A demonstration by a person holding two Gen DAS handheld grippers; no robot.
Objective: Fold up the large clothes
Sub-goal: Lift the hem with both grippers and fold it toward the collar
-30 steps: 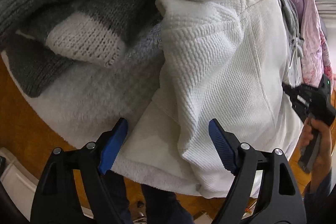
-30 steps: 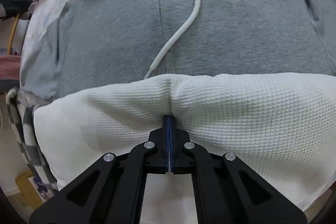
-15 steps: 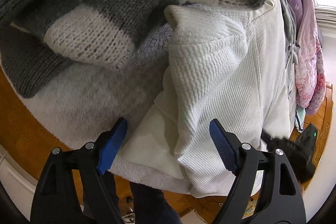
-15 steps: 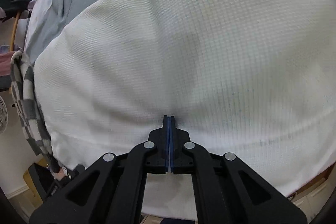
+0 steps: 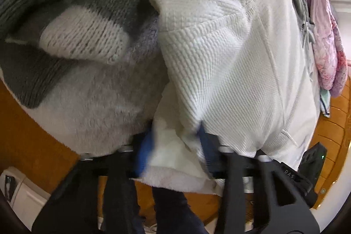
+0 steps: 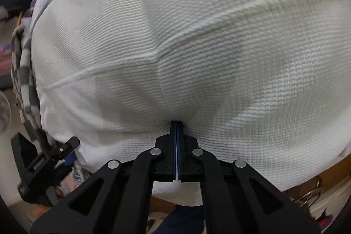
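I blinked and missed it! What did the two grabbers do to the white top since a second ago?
The left gripper moved in, closing around the white top's edge. The right gripper pulled it over the grey hoodie, hiding it. Same: right gripper clamped, knit sweater beside.

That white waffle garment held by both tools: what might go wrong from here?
Two risks, I think. The left gripper has its blurred blue fingers around both the white waffle garment and the fleecy blanket under it, so the blanket could get dragged along. The right gripper pinches only a small tuck of the cloth, which might slip out mid-fold. The grey-and-white knit sweater lies against the garment and could snag.
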